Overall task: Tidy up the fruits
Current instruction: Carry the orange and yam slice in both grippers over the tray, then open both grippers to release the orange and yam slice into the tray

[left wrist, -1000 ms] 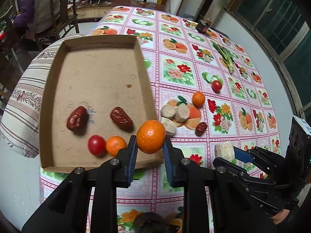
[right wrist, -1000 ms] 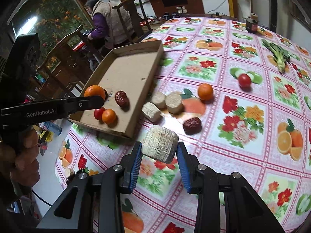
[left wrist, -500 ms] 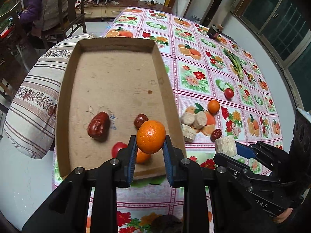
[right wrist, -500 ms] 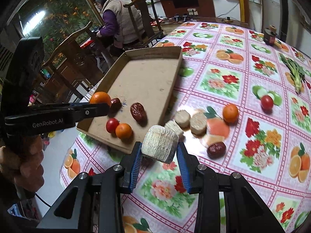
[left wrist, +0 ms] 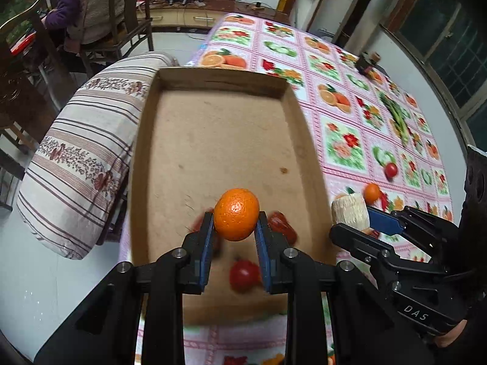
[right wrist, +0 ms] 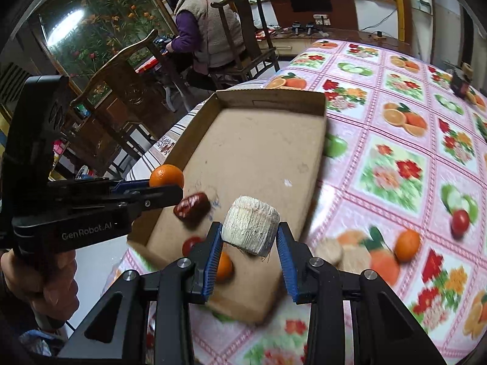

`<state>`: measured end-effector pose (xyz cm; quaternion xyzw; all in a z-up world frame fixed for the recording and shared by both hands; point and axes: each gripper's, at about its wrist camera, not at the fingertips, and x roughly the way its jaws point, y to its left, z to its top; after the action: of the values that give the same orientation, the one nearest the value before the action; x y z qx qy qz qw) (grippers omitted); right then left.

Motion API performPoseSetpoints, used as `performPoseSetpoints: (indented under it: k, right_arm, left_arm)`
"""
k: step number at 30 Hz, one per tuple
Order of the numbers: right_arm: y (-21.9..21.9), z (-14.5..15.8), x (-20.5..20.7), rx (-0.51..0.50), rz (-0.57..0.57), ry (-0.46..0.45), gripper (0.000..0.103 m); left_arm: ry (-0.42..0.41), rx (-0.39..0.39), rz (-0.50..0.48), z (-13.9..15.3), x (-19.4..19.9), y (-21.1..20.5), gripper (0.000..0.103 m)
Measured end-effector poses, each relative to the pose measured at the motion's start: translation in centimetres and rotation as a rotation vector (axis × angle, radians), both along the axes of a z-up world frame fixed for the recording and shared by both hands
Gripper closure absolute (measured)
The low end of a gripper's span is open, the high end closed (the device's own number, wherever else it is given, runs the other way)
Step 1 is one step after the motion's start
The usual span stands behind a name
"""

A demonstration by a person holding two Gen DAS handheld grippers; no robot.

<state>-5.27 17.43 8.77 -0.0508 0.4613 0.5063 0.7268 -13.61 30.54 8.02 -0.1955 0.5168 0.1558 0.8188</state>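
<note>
Both tools have carried their loads forward over the cardboard tray since a second ago, when they hung short of its near rim. Pinched between the blue pads of the left tool, the orange now hangs above the tray's near half, clear of the floor. At about 3 o'clock from it in the left view, the right tool is clamped on a pale ribbed chunk, held over the tray's near right corner.

Below them the tray already holds a dried red date, a second date, a small red tomato-like fruit and a small orange fruit, all crowded toward the near end; the far half is bare cardboard.

Out on the flowered bench, toward 3 o'clock of the tray, loose pieces remain: another small orange fruit, a red round one and pale chunks, blurred.

My judgement: roughly halfway, with two pieces about to be set down and several more to fetch.
</note>
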Motion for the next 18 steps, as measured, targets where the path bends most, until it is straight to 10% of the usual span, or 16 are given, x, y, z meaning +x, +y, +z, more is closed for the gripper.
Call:
performPoseSetpoints:
  k: [18]
  right_arm:
    - [8.3, -4.5, 2.4, -0.106, 0.056, 0.049, 0.067]
  left_arm:
    - [0.096, -0.020, 0.061, -5.1, 2.8, 4.4, 0.080]
